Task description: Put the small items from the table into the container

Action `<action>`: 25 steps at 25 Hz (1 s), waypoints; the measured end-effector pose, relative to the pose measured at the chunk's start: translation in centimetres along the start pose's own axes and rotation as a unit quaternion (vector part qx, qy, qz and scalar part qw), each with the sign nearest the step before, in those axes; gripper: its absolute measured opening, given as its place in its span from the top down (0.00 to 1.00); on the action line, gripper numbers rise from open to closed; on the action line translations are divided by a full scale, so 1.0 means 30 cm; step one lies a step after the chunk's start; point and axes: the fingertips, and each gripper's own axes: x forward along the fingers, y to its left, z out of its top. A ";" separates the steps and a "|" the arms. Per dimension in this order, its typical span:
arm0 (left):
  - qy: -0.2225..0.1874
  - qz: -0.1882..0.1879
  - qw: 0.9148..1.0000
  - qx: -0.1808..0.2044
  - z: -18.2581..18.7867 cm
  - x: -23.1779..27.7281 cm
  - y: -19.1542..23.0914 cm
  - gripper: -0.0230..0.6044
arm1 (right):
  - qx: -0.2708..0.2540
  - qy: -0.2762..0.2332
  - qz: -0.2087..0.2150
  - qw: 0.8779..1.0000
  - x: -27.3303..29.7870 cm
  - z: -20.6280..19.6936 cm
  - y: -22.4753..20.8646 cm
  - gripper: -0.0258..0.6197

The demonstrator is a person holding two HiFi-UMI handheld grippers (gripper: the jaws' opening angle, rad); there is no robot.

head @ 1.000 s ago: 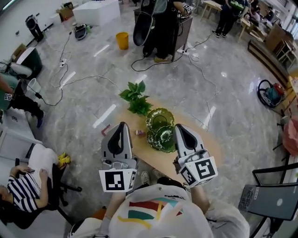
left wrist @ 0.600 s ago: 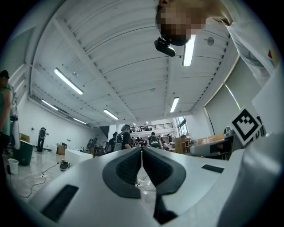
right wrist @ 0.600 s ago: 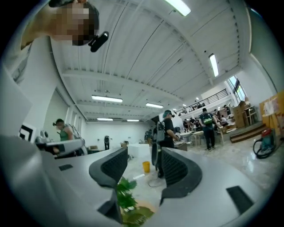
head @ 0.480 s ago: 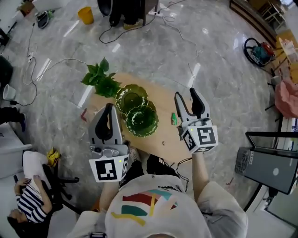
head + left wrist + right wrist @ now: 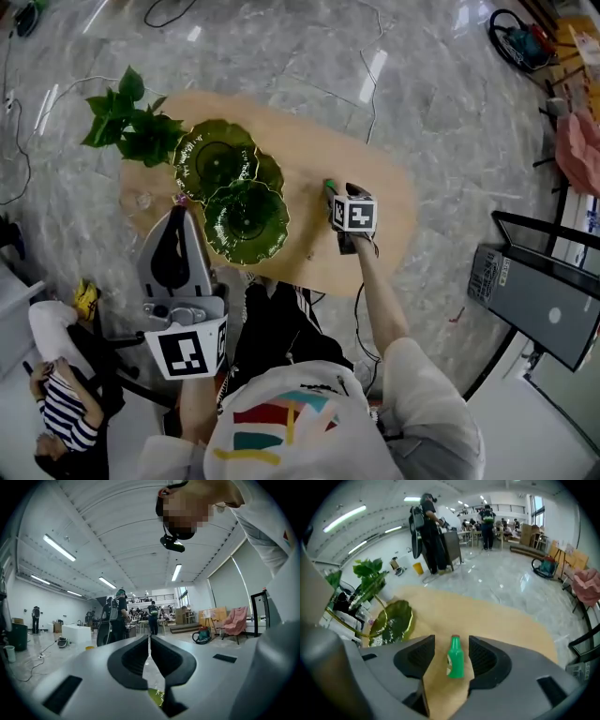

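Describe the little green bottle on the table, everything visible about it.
The green bottle is small and glossy, plastic by its look, with a reddish-brown cap and a pale label on one side. It seems to lie on its side on the tan wooden table, cap pointing away from the person. It sits between the open jaws of the right tool, with a gap on each side; only the tabletop touches it.
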 end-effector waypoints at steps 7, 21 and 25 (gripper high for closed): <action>0.023 0.010 1.000 0.002 -0.079 -0.016 0.005 0.95 | 0.010 0.099 -0.055 0.994 0.157 -0.194 -0.030 0.71; -0.091 0.057 0.994 -0.002 0.453 -0.141 0.109 0.95 | -0.069 -0.258 0.056 0.962 -0.792 0.607 0.379 0.71; -0.115 0.038 0.993 -0.005 0.538 -0.166 0.077 0.95 | -0.078 -0.365 0.104 0.922 -1.156 0.704 0.586 0.71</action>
